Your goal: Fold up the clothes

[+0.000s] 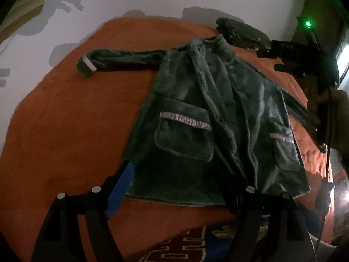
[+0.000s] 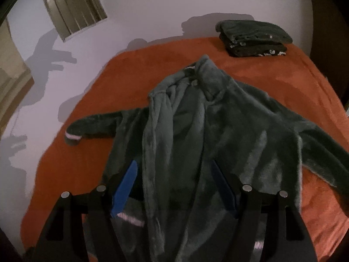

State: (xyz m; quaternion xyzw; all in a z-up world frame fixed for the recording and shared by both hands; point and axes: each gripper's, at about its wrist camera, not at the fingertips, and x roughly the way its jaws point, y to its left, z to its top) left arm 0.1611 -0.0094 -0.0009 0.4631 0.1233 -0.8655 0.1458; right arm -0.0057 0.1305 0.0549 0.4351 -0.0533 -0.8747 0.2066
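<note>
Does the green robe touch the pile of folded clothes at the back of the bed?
Apart. In the right wrist view, orange blanket shows between the robe collar and the pile.

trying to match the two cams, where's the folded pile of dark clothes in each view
Left wrist: folded pile upper right, at the far edge of the orange bed, just beyond the robe collar.
Right wrist: folded pile upper right, on the bed's far corner, apart from the robe.
Shared landmark: the robe's white-banded cuff, at left in both.
</note>
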